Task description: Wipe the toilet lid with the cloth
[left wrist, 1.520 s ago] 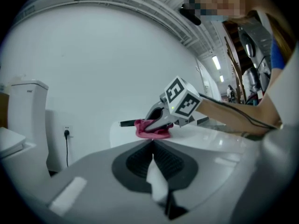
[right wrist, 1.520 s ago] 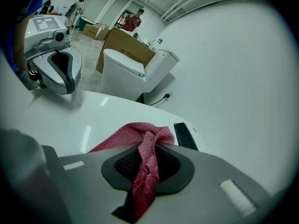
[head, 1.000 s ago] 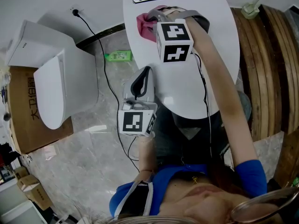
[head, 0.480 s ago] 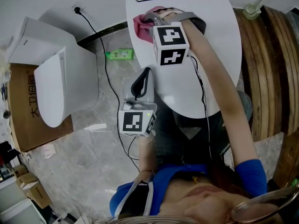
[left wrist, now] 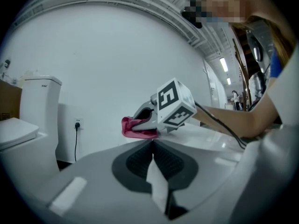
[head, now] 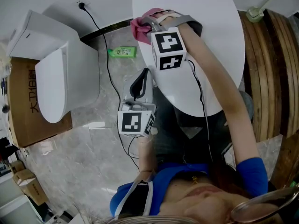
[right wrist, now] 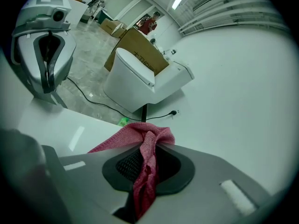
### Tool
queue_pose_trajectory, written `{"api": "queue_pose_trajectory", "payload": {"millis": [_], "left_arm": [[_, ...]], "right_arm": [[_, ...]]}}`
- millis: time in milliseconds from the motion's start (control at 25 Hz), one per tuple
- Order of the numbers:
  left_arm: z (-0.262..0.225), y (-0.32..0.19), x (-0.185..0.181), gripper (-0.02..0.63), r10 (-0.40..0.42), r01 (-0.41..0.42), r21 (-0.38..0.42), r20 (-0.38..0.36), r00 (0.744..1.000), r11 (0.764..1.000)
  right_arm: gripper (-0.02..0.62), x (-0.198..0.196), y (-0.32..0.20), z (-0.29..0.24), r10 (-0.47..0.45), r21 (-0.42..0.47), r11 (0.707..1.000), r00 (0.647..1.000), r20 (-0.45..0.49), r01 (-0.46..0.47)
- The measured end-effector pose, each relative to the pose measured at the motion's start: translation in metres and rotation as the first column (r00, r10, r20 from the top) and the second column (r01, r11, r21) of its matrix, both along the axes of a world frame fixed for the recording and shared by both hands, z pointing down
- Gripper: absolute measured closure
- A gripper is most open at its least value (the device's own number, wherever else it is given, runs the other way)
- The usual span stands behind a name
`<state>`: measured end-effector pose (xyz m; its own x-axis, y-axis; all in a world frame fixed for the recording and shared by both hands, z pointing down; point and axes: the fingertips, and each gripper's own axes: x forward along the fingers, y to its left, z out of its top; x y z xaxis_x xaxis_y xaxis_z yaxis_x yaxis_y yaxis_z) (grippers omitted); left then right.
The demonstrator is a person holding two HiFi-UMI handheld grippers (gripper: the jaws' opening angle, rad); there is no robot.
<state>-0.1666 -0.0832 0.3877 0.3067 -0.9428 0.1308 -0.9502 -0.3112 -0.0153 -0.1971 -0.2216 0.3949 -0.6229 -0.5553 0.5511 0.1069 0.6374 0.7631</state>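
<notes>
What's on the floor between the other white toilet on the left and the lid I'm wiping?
In the head view, a thin black power cable and a small green packet lie on the grey marble floor there.

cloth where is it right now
In the head view the cloth is clamped in the right gripper, at the far left edge of the white lid. A green bottle lies on the floor to its left.
</notes>
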Motion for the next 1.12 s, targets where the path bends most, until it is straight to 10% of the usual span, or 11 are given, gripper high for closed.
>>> {"api": "queue_pose_trajectory", "payload": {"millis": [1120], "left_arm": [[-0.008,0.009,-0.009,0.603,0.003,-0.003,0.007,-0.019,1.0,1.0]], "right_arm": [[0.549,0.013,0.049,0.007,-0.013,-0.024,1.0,1.0,-0.015,0.012]]}}
